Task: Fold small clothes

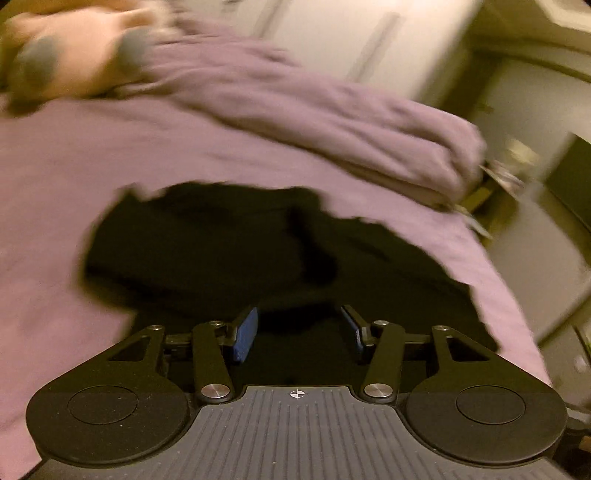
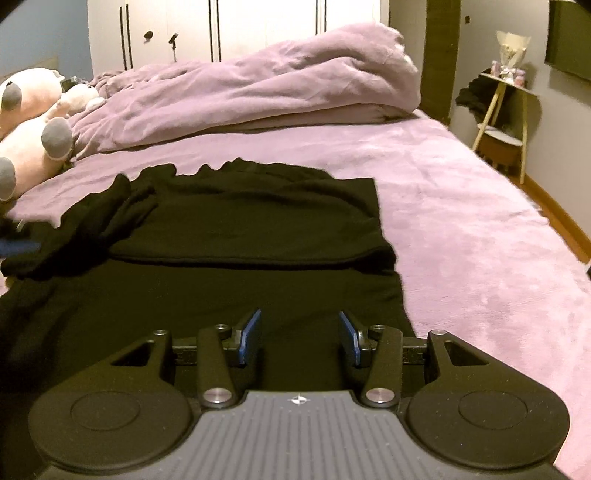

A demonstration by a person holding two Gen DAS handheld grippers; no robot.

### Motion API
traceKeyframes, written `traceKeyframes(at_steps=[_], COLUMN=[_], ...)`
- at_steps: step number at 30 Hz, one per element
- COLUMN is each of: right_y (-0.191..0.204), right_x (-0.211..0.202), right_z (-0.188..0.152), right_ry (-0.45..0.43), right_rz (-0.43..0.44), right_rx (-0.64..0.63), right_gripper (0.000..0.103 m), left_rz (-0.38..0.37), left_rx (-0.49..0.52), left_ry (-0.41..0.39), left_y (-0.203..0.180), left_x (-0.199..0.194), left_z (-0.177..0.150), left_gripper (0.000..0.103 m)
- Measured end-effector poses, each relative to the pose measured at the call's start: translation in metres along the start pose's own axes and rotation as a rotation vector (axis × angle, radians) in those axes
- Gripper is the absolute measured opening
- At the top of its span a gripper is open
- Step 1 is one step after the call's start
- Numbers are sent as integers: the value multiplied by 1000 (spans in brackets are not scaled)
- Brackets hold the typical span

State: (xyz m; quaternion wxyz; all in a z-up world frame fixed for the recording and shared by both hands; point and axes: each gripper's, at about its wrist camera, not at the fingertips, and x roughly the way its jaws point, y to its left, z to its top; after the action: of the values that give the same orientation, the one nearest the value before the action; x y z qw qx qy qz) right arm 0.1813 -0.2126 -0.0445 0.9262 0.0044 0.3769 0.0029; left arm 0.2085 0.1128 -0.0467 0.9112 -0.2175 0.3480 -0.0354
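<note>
A black garment (image 2: pixel 229 236) lies spread on the purple bed (image 2: pixel 461 221), its far part folded over toward me and a sleeve bunched at the left (image 2: pixel 85 225). My right gripper (image 2: pixel 299 338) is open and empty, just above the garment's near part. The left wrist view is blurred: the same black garment (image 1: pixel 229 251) lies ahead, and my left gripper (image 1: pixel 299 332) is open and empty above its near edge. A blue bit at the right view's left edge (image 2: pixel 18 245) may be the left gripper's pad.
A rumpled purple duvet (image 2: pixel 258 85) lies across the far side of the bed. Pink plush toys (image 2: pixel 33 125) sit at the far left. White wardrobes (image 2: pixel 221 29) stand behind. A small side table (image 2: pixel 506 107) stands on the floor at the right.
</note>
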Motion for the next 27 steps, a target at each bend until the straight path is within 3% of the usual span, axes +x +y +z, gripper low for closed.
traceKeyframes(at_steps=[5,9,11,15,19,22,24,27], right_y=[26,60,79,126,160,171,170,162], right_x=[21,55,70,85,111,130,135,127], right_z=[19,52,69,90,97,98,99,102], right_ry=[20,66,72,24,65,102,103,69], right_rz=[164,304,329,365,369,313,315,344], right_rx=[44,84,83,-39,-105,-109,-102,-111], right_gripper=[46,46,46,46,44,32,13,8], left_rz=[157,228,224,248,286,295,298,300], left_rx=[-54,-89,-111,-121,-104,-101,-102,-95], left_ry=[-33,-25,-42,-74,-78,-76,-73,-79], left_y=[37,59,68,73,77,78,77,72], left_x=[-4,-6,-11,-23,-25,-24,-23,-24], left_z=[0,-10,-13,-17,-16,-15,-14,-13], left_gripper=[57,59,59,59,59,59,59,57])
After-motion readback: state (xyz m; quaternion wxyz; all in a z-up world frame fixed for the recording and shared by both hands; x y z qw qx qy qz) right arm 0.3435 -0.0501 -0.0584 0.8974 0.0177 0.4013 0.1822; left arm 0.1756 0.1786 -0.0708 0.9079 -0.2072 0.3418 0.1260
